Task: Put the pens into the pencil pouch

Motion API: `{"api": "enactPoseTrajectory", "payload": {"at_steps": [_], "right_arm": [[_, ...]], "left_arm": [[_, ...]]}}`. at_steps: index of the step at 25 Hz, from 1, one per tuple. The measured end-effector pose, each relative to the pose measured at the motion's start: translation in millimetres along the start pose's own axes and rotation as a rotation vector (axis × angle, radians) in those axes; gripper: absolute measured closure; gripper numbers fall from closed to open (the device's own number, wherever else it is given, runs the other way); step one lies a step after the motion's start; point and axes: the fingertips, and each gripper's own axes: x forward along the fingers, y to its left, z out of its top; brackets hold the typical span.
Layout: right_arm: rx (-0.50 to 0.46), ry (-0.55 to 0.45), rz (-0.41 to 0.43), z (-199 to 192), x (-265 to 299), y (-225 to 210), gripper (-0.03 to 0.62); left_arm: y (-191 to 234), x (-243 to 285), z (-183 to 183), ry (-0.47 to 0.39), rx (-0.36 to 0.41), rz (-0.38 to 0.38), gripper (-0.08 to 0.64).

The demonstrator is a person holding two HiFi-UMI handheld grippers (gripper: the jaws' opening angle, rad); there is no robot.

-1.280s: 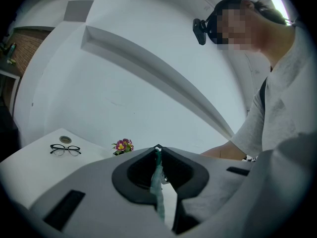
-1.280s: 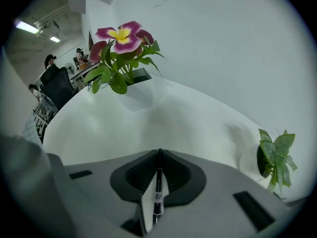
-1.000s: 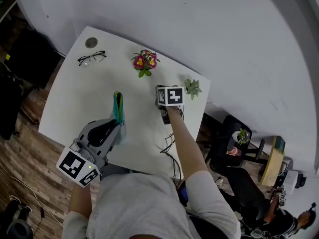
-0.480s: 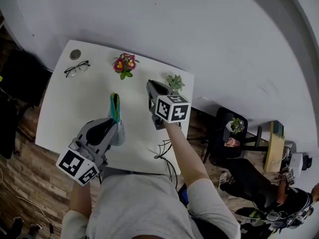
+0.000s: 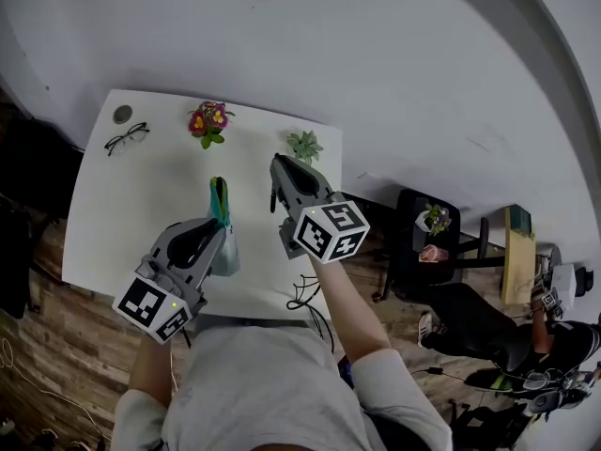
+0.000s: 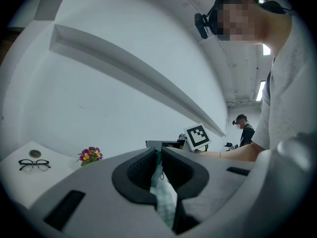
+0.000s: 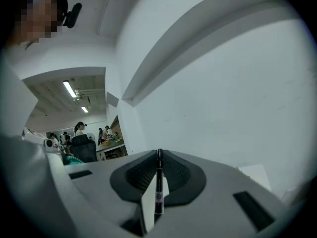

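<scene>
Head view: above the tabletop (image 5: 131, 205), the left tongs (image 5: 223, 238) clamp the pencil pouch (image 5: 219, 200), which stands upright just left of the right tongs (image 5: 280, 172).

Left gripper view: the jaws pinch the pouch fabric.

Right gripper view: the jaws grip the pen (image 7: 158, 187), its long axis along them. It probably has to travel left to the pouch.

The white table (image 5: 131, 214) is looked down on steeply from the head view. The left gripper view is set low and faces across the tabletop toward the wall (image 6: 99, 98). The right gripper view is turned up along that wall. Flowers (image 5: 208, 120), glasses (image 5: 127, 139) and the right gripper (image 5: 279, 169) are shared by the head and left gripper views.
</scene>
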Motion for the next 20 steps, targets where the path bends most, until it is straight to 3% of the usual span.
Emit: {"api": "enactPoseTrajectory", "payload": {"at_steps": [10, 16, 20], "right_arm": [[0.020, -0.201, 0.062, 70, -40, 22, 0.538], [0.011, -0.349, 0.167, 128, -53, 51, 0.538], [0.000, -0.383, 0.230, 141, -53, 70, 0.538]], "left_arm": [[-26, 21, 2, -0.013, 0.111, -0.008, 0.505], [-36, 30, 4, -0.026, 0.115, -0.010, 0.505], [-43, 34, 6, -0.034, 0.134, -0.012, 0.505]]}}
